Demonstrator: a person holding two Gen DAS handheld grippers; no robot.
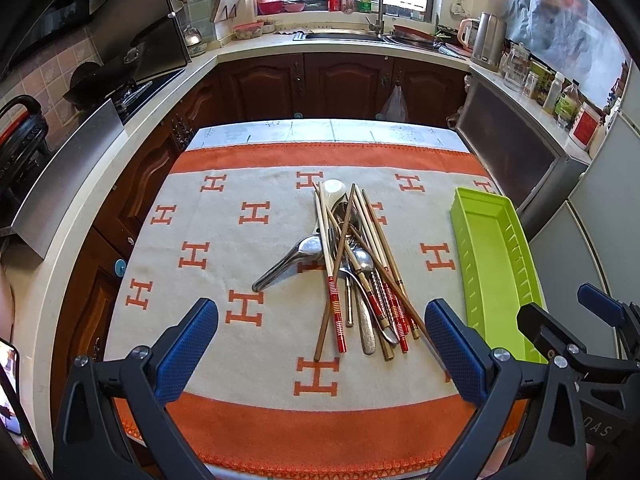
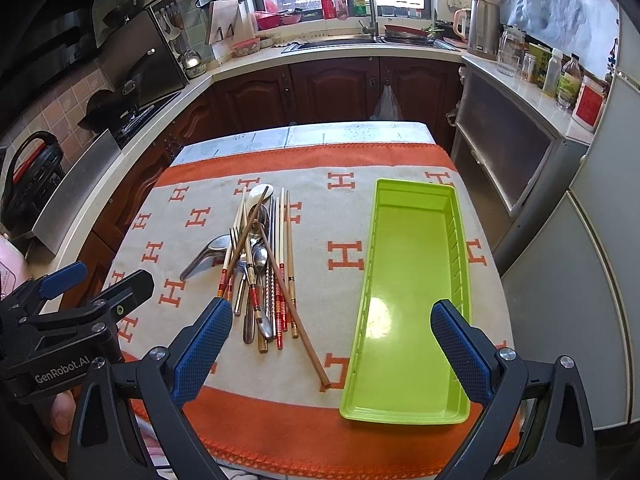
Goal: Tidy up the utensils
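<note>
A pile of utensils [image 1: 352,264] [image 2: 260,264] lies mid-table: several chopsticks with red banded ends, metal spoons, a fork, a white ceramic spoon [image 1: 333,191] and a steel ladle [image 1: 290,262]. A long empty green tray [image 1: 494,264] [image 2: 408,300] sits to the pile's right. My left gripper [image 1: 320,328] hangs open above the near end of the pile, nothing between its fingers. My right gripper [image 2: 332,328] is open too, hovering over the near end of the tray and the gap beside the pile. Each gripper shows at the edge of the other's view.
The table wears a cream and orange cloth [image 1: 248,208] with H marks. Kitchen counters ring it: a stove [image 1: 120,92] at left, a sink [image 1: 344,36] at the back, a kettle [image 1: 486,40] and bottles at right. A fridge [image 2: 600,260] stands close on the right.
</note>
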